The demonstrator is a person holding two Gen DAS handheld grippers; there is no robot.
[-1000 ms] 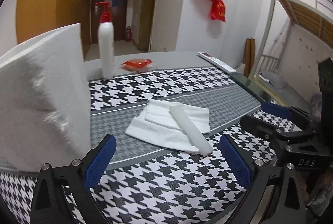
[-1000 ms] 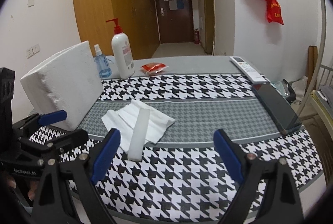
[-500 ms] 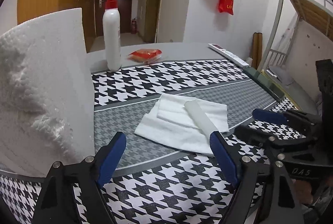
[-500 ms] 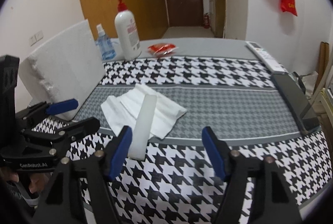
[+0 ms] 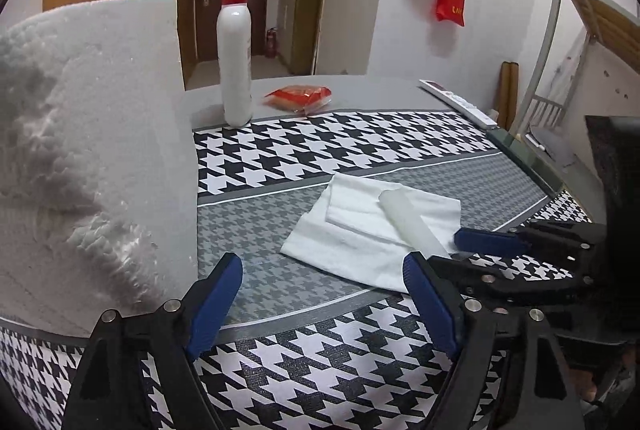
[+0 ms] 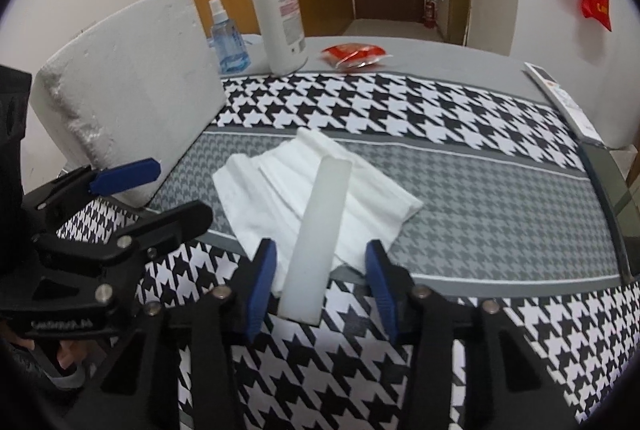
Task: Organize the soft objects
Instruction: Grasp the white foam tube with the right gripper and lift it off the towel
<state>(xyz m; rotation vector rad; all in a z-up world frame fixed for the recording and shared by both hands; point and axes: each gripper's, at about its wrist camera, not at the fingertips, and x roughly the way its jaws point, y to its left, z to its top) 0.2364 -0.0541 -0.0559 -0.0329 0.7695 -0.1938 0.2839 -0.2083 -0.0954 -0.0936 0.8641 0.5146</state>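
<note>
1. Right hand-held gripper [image 6: 320, 280] is closing its jaws around the near end of the white foam strip [image 6: 320, 230], pads not yet pressing it.
2. Lying across the folded white cloth [image 6: 276, 190], the strip is overhanging its near edge, probably giving the fingers room.
3. Left hand-held gripper [image 5: 320, 304] is hovering wide and empty beside the foam block [image 5: 88, 150] on the surface [image 6: 480, 198].

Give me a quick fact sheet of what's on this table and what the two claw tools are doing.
surface: houndstooth tablecloth
centre: white foam strip lying on folded white cloths
left side: big foam block
far edge: pump bottle, spray bottle, red packet
right gripper: jaws closing, foam strip's near end between them, not yet pinched
left gripper: open, holding nothing
</note>
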